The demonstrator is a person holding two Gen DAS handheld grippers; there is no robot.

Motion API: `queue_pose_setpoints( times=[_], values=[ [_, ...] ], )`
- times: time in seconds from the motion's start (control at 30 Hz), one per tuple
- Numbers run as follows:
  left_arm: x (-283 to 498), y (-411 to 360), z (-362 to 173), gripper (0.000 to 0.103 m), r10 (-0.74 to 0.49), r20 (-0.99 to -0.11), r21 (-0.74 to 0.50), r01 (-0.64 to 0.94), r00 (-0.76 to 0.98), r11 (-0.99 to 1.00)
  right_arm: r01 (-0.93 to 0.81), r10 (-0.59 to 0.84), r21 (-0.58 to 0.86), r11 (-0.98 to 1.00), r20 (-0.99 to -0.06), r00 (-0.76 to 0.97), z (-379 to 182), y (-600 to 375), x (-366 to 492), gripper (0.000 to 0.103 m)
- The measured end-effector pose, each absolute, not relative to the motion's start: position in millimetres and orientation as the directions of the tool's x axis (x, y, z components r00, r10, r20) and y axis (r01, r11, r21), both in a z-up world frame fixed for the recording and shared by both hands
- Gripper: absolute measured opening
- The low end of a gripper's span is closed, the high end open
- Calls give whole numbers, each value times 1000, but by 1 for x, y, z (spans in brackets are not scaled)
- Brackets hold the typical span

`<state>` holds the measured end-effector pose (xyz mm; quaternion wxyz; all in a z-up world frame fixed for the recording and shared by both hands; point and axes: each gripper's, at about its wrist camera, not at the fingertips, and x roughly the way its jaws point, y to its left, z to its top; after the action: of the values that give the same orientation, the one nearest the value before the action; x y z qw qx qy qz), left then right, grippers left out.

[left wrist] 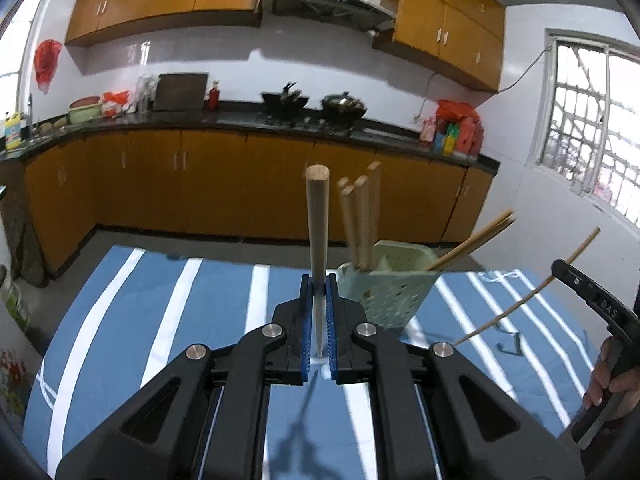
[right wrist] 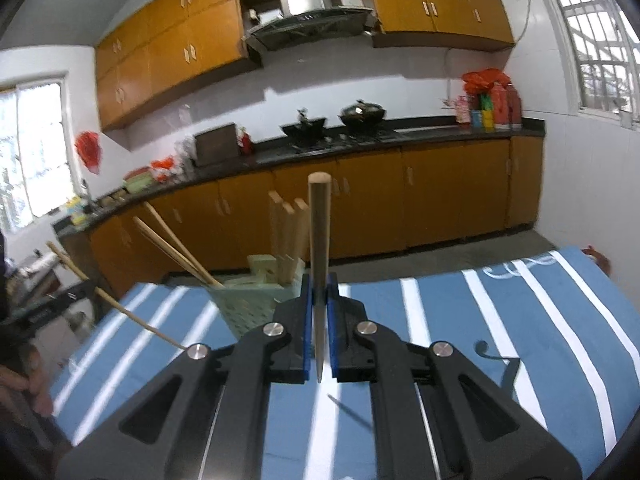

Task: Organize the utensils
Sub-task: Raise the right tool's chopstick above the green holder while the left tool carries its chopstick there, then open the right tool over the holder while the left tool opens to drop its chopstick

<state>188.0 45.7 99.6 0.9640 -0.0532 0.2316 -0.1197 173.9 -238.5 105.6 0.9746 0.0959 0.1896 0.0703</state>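
My left gripper (left wrist: 319, 285) is shut on a wooden chopstick (left wrist: 318, 232) that points away from the camera, over the blue striped tablecloth (left wrist: 160, 320). Just right of it stands a pale green perforated utensil holder (left wrist: 390, 292) with several chopsticks (left wrist: 360, 220) upright in it and two leaning right. My right gripper (right wrist: 319, 285) is likewise shut on a chopstick (right wrist: 319, 248), with the same holder (right wrist: 248, 300) to its left. Each view catches the other gripper at its edge, holding its thin stick (left wrist: 520, 300) at a slant.
The table's far edge (left wrist: 224, 254) drops to a grey floor before orange kitchen cabinets (left wrist: 208, 184). A dark counter holds two woks (left wrist: 316, 104), bottles and bags. A hand (left wrist: 608, 380) grips the right tool's handle. A barred window (left wrist: 588, 120) is on the right wall.
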Motion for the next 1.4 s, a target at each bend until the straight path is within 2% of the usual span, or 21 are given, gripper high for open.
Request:
queue_pose_setpoints(
  times=[0.2, 0.5, 0.6, 0.9, 1.2, 1.3, 1.33, 1.37, 1.4],
  values=[
    [178, 28, 135, 7, -315, -338, -159, 276, 887, 948, -190, 251, 243, 951, -251, 935, 148, -231, 166, 8],
    [196, 9, 164, 7, -315, -215, -179, 280, 924, 943, -167, 200, 221, 961, -136, 970, 176, -216, 189, 8],
    [211, 1, 161, 7, -314, -228, -179, 277, 922, 944, -159, 192, 209, 965, -146, 970, 174, -210, 205, 8],
    [235, -12, 132, 7, -307, -323, -154, 270, 895, 951, -148, 192, 178, 973, -257, 947, 144, -196, 253, 8],
    [250, -17, 118, 7, -293, -377, -143, 258, 878, 956, -143, 190, 174, 974, -301, 934, 128, -190, 265, 8],
    [252, -12, 115, 8, -302, -394, -188, 246, 868, 951, -150, 199, 184, 971, -290, 936, 130, -190, 261, 15],
    [250, -9, 116, 17, -307, -389, -203, 244, 869, 948, -149, 198, 184, 972, -281, 939, 132, -192, 258, 28],
    [248, -5, 119, 43, -308, -380, -215, 240, 872, 947, -147, 193, 182, 972, -267, 944, 134, -192, 255, 37],
    [246, -2, 121, 53, -307, -367, -224, 237, 878, 945, -144, 187, 179, 973, -253, 949, 136, -193, 251, 39]
  ],
)
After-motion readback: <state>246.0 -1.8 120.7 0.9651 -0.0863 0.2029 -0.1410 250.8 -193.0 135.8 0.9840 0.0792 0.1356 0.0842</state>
